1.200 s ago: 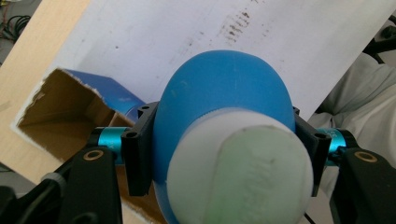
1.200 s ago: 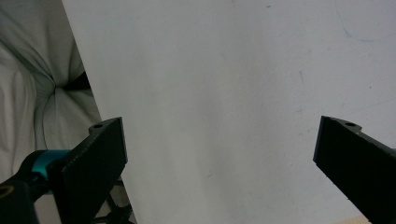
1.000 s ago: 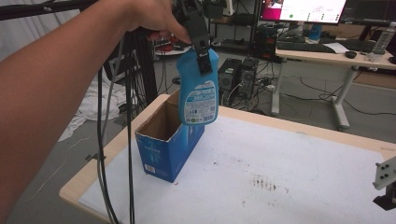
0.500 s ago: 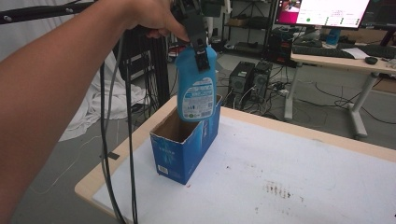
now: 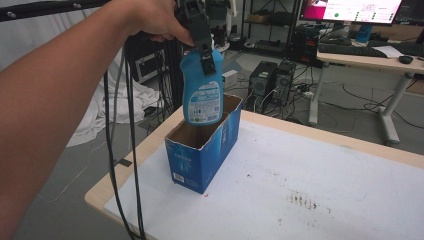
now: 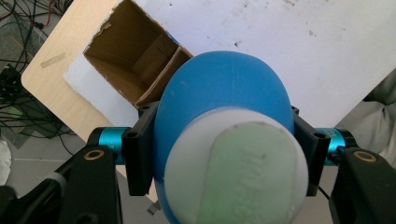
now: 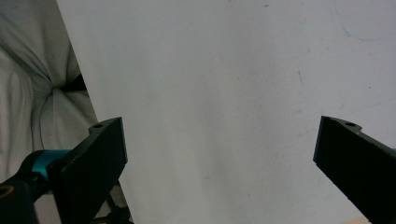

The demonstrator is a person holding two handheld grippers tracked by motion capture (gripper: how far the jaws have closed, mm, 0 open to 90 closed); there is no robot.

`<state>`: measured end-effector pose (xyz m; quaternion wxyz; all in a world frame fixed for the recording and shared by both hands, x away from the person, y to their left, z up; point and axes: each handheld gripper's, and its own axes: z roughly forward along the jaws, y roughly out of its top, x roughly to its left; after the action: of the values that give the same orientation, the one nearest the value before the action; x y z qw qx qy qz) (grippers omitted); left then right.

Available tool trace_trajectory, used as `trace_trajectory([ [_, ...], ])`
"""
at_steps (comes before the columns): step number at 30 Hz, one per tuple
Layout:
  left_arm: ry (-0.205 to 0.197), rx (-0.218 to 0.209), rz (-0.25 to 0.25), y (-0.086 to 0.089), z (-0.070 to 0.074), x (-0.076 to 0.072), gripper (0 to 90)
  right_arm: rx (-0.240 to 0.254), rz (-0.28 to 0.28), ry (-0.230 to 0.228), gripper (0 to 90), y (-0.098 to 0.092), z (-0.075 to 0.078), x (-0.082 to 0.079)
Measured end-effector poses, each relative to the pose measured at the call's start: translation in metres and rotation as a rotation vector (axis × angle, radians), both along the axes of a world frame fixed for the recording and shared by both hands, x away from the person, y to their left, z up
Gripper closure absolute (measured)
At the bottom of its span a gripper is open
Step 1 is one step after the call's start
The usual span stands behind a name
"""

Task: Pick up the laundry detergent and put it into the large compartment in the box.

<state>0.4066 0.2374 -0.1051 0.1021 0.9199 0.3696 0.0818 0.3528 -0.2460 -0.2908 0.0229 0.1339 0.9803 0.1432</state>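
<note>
My left gripper (image 5: 204, 50), top centre of high view, clamps blue bottle (image 5: 202, 95) by neck, jaws pressed on both sides; bottle hangs upright, base just over open blue carton (image 5: 200, 160) at left-centre of frame. Carton stands on white table (image 5: 310, 170) near its left edge. In left gripper view, bottle (image 6: 224, 93) sits centre, carton's brown inside (image 6: 135, 60) upper left. My right gripper (image 7: 219, 154) spread wide over bare tabletop, gripping nothing

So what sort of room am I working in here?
Most likely an office or lab workspace. Behind the white-topped table stand a desk with a monitor and keyboard, desktop computer towers on the floor, and cables hanging from a black stand.
</note>
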Motion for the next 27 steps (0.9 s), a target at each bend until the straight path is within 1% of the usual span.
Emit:
trace_trajectory([
  [6, 0.016, 0.021, -0.008, 0.003, -0.027, 0.003, 37.5, -0.002, 0.0, 0.004, 1.8, 0.001, 0.0, 0.0],
  [7, 0.016, 0.021, -0.008, 0.003, -0.027, 0.003, 37.5, -0.003, 0.0, 0.005, 1.8, 0.001, 0.0, 0.0],
  [8, 0.02, 0.023, -0.005, 0.005, -0.035, 0.005, 37.5, -0.006, 0.004, 0.004, 1.8, 0.001, 0.0, 0.0],
  [9, 0.024, 0.023, -0.003, 0.006, -0.04, 0.005, 37.5, -0.005, 0.002, 0.003, 1.8, 0.0, -0.001, 0.0],
  [14, 0.034, 0.024, 0.003, 0.013, -0.061, 0.007, 37.5, -0.001, -0.004, 0.005, 1.8, -0.002, -0.001, 0.001],
  [15, 0.034, 0.024, 0.003, 0.013, -0.061, 0.007, 37.5, -0.001, -0.004, 0.005, 1.8, -0.002, -0.001, 0.001],
  [16, 0.038, 0.02, 0.002, 0.015, -0.069, 0.008, 37.5, -0.005, -0.009, 0.008, 1.8, -0.002, -0.002, 0.002],
  [17, 0.038, 0.02, 0.002, 0.015, -0.069, 0.008, 37.5, -0.005, -0.009, 0.008, 1.8, -0.002, -0.002, 0.002],
  [18, 0.041, 0.023, -0.004, 0.015, -0.078, 0.008, 37.5, -0.005, -0.012, 0.011, 1.8, -0.002, -0.003, 0.002],
  [24, 0.064, 0.037, -0.028, 0.014, -0.102, 0.01, 37.5, -0.012, -0.006, 0.015, 1.8, -0.001, -0.006, 0.003],
  [25, 0.064, 0.037, -0.028, 0.014, -0.102, 0.01, 37.5, -0.009, -0.011, 0.017, 1.8, -0.001, -0.006, 0.003],
  [26, 0.059, 0.039, -0.038, 0.014, -0.11, 0.01, 37.4, -0.008, -0.012, 0.017, 1.8, -0.001, -0.006, 0.003],
  [27, 0.064, 0.044, -0.04, 0.014, -0.114, 0.011, 37.5, -0.008, -0.013, 0.018, 1.8, -0.001, -0.006, 0.003],
])
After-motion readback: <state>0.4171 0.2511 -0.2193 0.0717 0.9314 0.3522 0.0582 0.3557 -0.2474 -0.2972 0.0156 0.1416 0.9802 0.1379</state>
